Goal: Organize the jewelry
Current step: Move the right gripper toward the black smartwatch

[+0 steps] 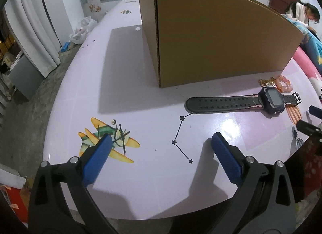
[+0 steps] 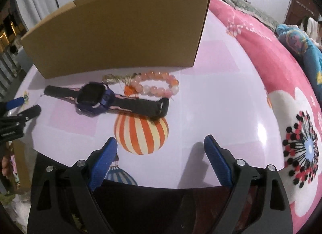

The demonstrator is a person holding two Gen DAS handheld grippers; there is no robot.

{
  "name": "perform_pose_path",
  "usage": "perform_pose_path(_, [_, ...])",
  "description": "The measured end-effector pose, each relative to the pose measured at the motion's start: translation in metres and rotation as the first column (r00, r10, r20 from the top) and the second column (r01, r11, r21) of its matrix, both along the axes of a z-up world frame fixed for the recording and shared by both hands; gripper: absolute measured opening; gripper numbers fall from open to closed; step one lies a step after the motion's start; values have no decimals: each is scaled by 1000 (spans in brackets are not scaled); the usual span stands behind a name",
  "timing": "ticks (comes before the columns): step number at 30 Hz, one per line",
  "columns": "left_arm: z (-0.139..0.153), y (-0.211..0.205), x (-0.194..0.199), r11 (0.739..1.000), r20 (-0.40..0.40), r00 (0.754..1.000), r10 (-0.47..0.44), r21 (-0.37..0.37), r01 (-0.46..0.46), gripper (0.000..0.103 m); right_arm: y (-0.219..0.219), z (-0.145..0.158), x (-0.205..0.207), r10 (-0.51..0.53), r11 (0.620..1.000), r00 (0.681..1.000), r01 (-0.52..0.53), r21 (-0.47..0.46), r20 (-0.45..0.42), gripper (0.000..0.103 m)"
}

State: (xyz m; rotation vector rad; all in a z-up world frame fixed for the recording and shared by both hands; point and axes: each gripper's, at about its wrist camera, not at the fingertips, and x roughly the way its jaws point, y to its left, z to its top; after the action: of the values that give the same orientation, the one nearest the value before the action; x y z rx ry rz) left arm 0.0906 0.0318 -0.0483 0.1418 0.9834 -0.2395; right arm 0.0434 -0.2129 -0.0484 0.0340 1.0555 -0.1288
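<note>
Left wrist view shows the left hand-held gripper spread wide with nothing between its blue pads, hovering over the pale pink counter above a printed aeroplane picture. Ahead and to its right lies the smartwatch, flat on the counter with its dark strap stretched out toward the left. Just behind the watch face sit a pink bead bracelet and a gold chain, both close to the front wall of the cardboard box, which stands upright on the counter.

Right wrist view has the right hand-held gripper likewise spread apart and holding nothing, poised above a printed orange-striped balloon. The smartwatch lies just beyond that print, its buckle end overlapping the balloon's top edge. The pink bead bracelet rests just behind the strap, and the gold chain lies left of it, touching or nearly touching it, at the foot of the cardboard box. A pink floral blanket borders the counter on the right.
</note>
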Motion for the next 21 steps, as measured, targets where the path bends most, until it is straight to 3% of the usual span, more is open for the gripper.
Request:
perform_pose_path(5, [2,-4,0,1000,-6,1000,-7,2,7,96,-4,-1,3,-1,1000,1000,1,2,-9,96])
perform_pose_path(10, [0,-2,0,1000,-13,1000,-8,7,8,96,-12,-3,5,16,998,999,-14,59,-32,97])
perform_pose_path(17, [-1,-1,3,1000,-14,1000,-9,0,9,96,-12,-2,1,114,992,993,-112,56,-38,96])
perform_pose_path(21, [-2,0,3,1000,-12,1000,-26,-1,26,96,-28,14,-1,53,979,999,-52,196,3,96])
